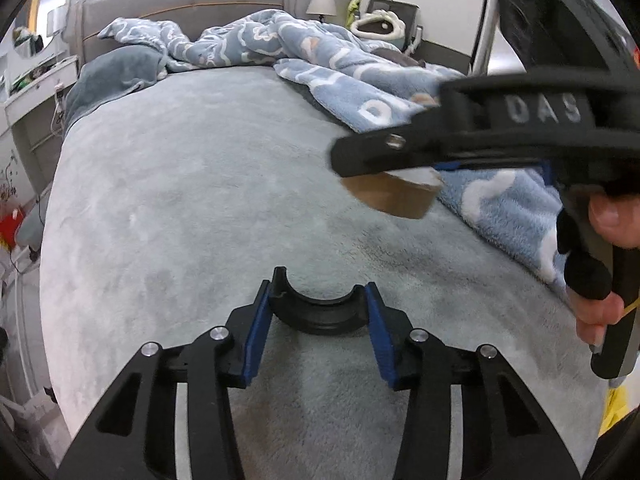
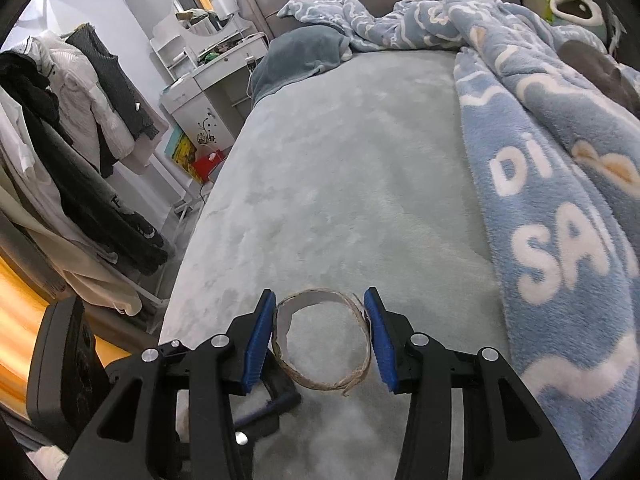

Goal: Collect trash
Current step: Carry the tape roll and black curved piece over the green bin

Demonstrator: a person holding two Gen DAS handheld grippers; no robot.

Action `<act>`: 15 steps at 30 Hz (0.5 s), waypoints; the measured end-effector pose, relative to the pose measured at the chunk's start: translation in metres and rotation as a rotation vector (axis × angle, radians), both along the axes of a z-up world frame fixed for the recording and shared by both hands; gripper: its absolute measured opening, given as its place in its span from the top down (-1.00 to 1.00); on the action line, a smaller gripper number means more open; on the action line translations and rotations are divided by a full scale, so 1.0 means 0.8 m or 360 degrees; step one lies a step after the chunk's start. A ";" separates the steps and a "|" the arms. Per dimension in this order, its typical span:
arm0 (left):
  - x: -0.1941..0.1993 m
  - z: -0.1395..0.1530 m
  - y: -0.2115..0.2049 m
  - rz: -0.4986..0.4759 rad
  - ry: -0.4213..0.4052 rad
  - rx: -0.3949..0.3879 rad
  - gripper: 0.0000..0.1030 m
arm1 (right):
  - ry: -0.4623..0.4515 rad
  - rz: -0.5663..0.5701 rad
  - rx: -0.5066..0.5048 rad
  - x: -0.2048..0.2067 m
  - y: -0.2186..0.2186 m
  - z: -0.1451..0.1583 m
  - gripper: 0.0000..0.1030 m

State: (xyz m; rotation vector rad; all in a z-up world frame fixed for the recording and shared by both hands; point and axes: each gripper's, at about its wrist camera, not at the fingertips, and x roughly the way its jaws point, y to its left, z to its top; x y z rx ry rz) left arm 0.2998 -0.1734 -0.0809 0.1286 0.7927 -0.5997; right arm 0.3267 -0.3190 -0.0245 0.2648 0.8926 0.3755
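In the left wrist view my left gripper (image 1: pixel 319 292) holds a black plastic half-ring (image 1: pixel 320 314) just above the grey bed cover (image 1: pixel 192 200), with a blue pad against each end. To its upper right, my right gripper (image 1: pixel 384 168) carries a brown cardboard tape core (image 1: pixel 394 196). The right wrist view shows the same core as a frayed thin ring (image 2: pixel 322 346) between the right gripper's (image 2: pixel 319 300) blue pads, which touch both of its sides. Part of the left gripper (image 2: pixel 276 400) shows below it.
A rumpled blue fleece blanket (image 2: pixel 560 200) covers the bed's right side, with a grey pillow (image 2: pixel 300 52) near the headboard. A clothes rack (image 2: pixel 80 140) and a white dresser (image 2: pixel 208 88) stand left of the bed. A person's hand (image 1: pixel 612 220) grips the right tool's handle.
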 end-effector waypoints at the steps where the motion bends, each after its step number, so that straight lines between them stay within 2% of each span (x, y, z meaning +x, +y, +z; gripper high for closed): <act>1: -0.001 0.002 0.004 0.0017 0.0007 -0.0020 0.07 | 0.0002 -0.0006 0.0008 -0.002 -0.003 0.000 0.10; 8: -0.016 0.009 0.039 0.0172 0.0072 -0.0120 0.07 | 0.0008 -0.0023 0.0014 -0.023 -0.008 0.004 0.10; 15: -0.041 0.011 0.062 0.0268 0.0072 -0.0098 0.07 | -0.0006 -0.0017 0.0034 -0.051 -0.003 0.009 0.10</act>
